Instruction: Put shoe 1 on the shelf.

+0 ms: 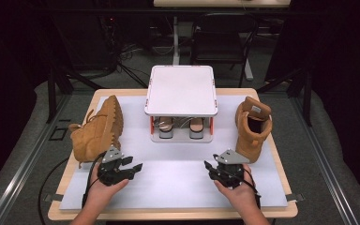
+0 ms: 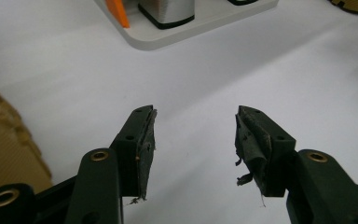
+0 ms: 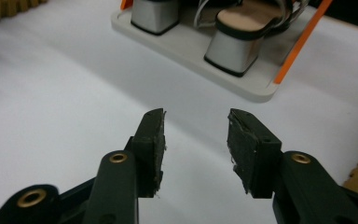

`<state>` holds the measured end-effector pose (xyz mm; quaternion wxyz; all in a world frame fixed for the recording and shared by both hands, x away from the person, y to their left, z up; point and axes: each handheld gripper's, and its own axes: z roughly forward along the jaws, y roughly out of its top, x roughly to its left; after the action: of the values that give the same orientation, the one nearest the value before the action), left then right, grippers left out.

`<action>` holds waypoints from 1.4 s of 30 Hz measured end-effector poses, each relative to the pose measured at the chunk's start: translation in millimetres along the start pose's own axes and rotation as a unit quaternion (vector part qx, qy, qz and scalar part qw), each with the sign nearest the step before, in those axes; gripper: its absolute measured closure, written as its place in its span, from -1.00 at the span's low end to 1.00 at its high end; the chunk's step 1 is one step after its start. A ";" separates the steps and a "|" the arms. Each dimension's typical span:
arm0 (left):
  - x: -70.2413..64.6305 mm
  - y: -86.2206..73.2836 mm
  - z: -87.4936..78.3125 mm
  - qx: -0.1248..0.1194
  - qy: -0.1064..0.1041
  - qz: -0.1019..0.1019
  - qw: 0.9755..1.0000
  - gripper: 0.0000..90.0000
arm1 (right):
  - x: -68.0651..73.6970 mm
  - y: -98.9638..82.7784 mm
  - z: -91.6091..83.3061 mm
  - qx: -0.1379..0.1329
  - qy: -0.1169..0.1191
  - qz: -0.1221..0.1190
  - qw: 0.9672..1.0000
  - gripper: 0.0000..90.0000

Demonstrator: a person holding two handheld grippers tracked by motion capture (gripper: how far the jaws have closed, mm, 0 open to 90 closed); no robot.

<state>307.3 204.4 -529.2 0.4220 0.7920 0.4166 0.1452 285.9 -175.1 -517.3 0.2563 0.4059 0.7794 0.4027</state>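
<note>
Both the left gripper [image 1: 130,167] and the right gripper [image 1: 214,168] are held wide and empty before the white two-tier shoe rack [image 1: 181,91], flanked by two tan suede boots, the left boot [image 1: 97,129] toppled, the right boot [image 1: 252,127] upright, presumably for shelving.

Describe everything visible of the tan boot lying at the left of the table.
The tan boot lies on its side on the white mat at the table's left, its ridged, lugged sole turned toward the shoe rack and its toe pointing away from the person. The upper looks like matte suede or nubuck, with laces trailing off its left edge. Nothing grips it: the left gripper sits just beside its heel end, jaws open and empty.
</note>
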 end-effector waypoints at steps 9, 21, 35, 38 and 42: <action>11.6 -16.2 -16.8 -0.003 0.008 -0.038 0.999 0.06 | -5.2 -15.2 -1.4 0.001 0.009 0.031 0.999 0.11; 13.9 -18.8 -21.9 -0.008 0.016 -0.042 0.999 0.03 | -11.9 -23.8 5.5 0.030 0.015 0.056 0.998 0.08; 27.8 -14.0 -39.4 -0.017 0.026 -0.065 0.997 0.03 | -13.7 -26.3 12.0 0.044 0.019 0.062 0.997 0.04; 34.4 -14.0 -44.5 -0.020 0.034 -0.077 0.996 0.03 | -15.7 -26.4 11.0 0.041 0.016 0.067 0.997 0.03; 39.3 -13.7 -50.5 -0.022 0.038 -0.083 0.996 0.03 | -17.9 -26.4 11.2 0.041 0.015 0.069 0.997 0.02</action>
<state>294.6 266.9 -514.4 0.4332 0.7393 0.4934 0.1492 292.4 -194.6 -544.1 0.1995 0.4625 0.7693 0.3930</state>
